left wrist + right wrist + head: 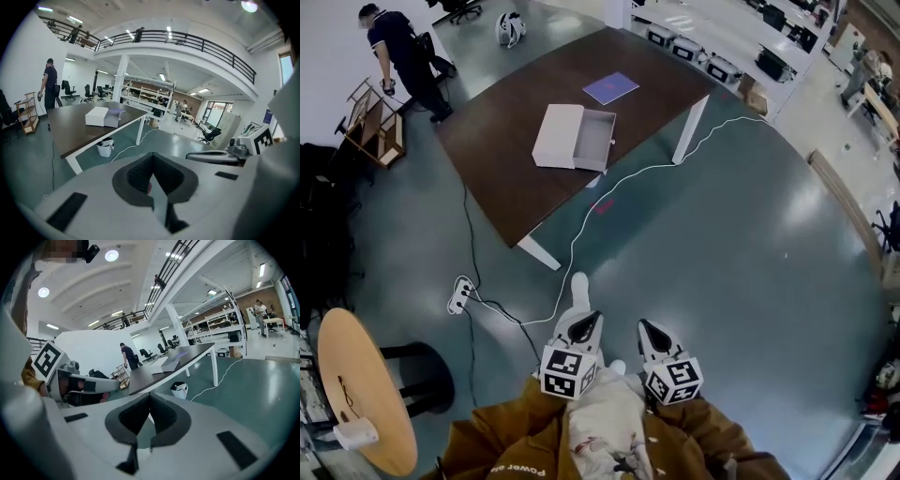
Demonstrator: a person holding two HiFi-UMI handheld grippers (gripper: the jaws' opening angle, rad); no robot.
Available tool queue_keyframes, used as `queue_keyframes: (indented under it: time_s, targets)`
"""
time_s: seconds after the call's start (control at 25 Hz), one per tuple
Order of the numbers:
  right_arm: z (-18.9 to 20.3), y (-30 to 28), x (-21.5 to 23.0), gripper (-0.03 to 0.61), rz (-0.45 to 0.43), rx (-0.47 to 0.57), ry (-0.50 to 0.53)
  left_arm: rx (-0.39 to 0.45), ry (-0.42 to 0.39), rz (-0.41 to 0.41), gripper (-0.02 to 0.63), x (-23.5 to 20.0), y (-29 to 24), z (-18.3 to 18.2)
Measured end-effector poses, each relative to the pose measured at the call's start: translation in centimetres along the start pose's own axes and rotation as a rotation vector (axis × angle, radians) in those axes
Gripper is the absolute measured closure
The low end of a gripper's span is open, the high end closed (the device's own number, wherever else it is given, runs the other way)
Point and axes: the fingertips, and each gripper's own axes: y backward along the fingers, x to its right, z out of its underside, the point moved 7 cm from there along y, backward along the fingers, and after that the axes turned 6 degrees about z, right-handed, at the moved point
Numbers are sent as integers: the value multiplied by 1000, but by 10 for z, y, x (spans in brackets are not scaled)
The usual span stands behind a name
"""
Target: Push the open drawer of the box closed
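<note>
A white box (557,136) lies on the dark brown table (506,141), with its drawer (596,141) pulled open toward the right. The box (97,116) is small and far off in the left gripper view, and so is the box (161,364) in the right gripper view. Both grippers hang close to the person's body over the green floor, well short of the table. My left gripper (589,324) is shut with nothing in it, its pads meeting (153,157). Beside it, my right gripper (651,330) is also shut and empty (150,397).
A purple sheet (610,88) lies on the table behind the box. A white cable (609,192) runs across the floor to a power strip (461,294). A bin (105,147) stands under the table. A round wooden table (366,384) is near left; a person (403,56) stands far left.
</note>
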Motion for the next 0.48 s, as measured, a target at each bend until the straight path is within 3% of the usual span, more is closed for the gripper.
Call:
queue_keyframes:
  time_s: [0.48]
  targets:
    - [-114, -227, -8, 572, 76, -102, 50, -31, 84, 36, 607, -213, -82, -140]
